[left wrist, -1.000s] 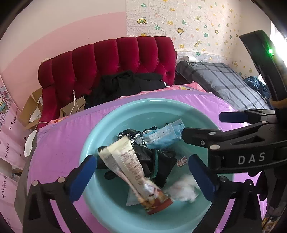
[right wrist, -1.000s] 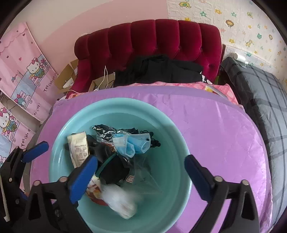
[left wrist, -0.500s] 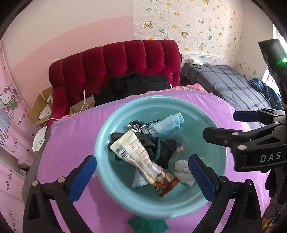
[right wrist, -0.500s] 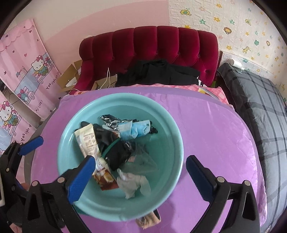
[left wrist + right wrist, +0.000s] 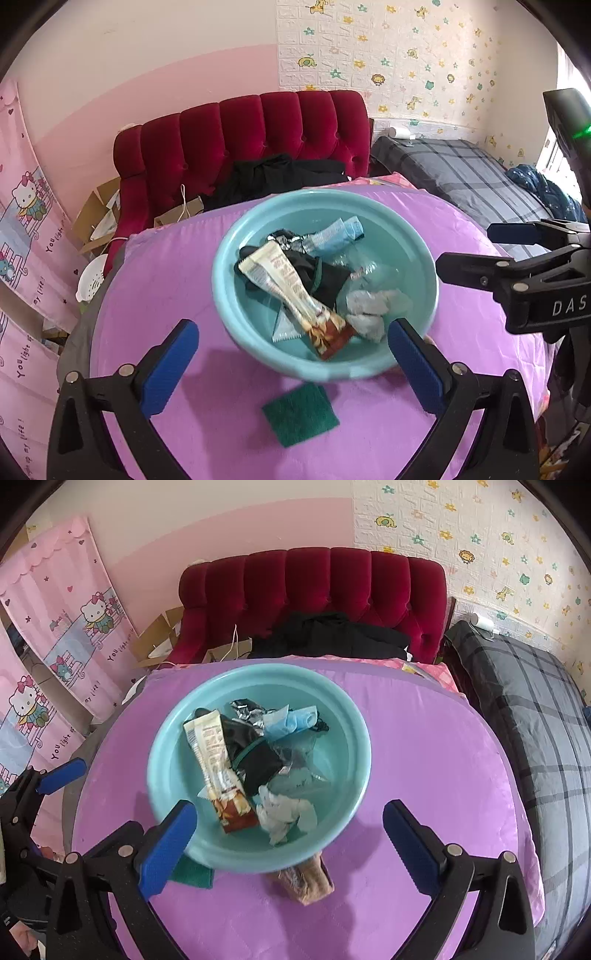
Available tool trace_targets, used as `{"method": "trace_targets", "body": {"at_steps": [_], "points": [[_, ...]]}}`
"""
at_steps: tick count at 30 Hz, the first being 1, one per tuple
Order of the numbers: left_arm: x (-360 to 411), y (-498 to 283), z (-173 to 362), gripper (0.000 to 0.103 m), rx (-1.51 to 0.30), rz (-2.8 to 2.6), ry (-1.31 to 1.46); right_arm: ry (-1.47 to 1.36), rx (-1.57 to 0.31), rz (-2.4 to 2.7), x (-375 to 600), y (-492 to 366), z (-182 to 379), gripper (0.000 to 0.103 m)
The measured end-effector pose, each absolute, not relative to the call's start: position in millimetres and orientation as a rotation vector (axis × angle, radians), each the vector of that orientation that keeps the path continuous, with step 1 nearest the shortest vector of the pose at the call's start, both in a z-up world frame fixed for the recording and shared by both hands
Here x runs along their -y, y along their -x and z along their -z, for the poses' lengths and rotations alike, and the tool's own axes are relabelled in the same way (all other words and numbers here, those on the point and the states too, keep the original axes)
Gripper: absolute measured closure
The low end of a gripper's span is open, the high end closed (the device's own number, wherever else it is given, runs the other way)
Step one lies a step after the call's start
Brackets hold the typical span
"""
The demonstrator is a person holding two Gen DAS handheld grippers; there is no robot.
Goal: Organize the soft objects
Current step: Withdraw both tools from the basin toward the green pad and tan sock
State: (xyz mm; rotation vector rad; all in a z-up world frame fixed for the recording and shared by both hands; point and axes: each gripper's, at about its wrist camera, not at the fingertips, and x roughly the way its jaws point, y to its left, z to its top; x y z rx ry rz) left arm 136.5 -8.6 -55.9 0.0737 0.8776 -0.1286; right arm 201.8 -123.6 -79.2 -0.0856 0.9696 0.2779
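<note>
A teal basin point(image 5: 229, 295) point(image 5: 354, 720) stands on the purple table and holds a snack wrapper point(image 5: 291, 291) point(image 5: 218, 760), a blue face mask point(image 5: 340, 232) point(image 5: 295, 718), black cloth point(image 5: 328, 280) point(image 5: 258, 760), crumpled white tissue point(image 5: 369, 306) point(image 5: 284, 812) and clear plastic. A green scouring pad point(image 5: 299, 413) point(image 5: 192, 875) lies in front of the basin. A beige sock-like cloth point(image 5: 306, 878) lies by the basin's near rim. My left gripper point(image 5: 291, 362) hangs open above the pad, nothing between its fingers. My right gripper point(image 5: 288, 842) point(image 5: 480, 247) is open too, over the basin's near rim.
The round table has a purple cover point(image 5: 424, 757). Behind it stands a red tufted sofa point(image 5: 258, 136) with black clothes point(image 5: 332, 635) on it. A bed with a grey plaid blanket point(image 5: 535, 701) is at the right. Cardboard boxes point(image 5: 99, 210) sit at the left.
Both grippers have pulled back and up from the basin. The basin now looks smaller, and the green pad and beige cloth in front of it have come into view.
</note>
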Motion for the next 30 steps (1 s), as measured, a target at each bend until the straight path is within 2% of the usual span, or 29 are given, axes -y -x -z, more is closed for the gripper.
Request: {"method": "trace_targets", "body": {"at_steps": [13, 30], "points": [[6.8, -79.4, 66.6, 0.000, -0.862, 0.122, -0.069, 0.102, -0.958, -0.302, 131.7, -144.3, 85.1, 0.000], [9.9, -42.9, 131.3, 0.000, -0.887, 0.077, -0.045, 0.095, -0.947, -0.253, 154.1, -92.8, 146.6, 0.000]]}}
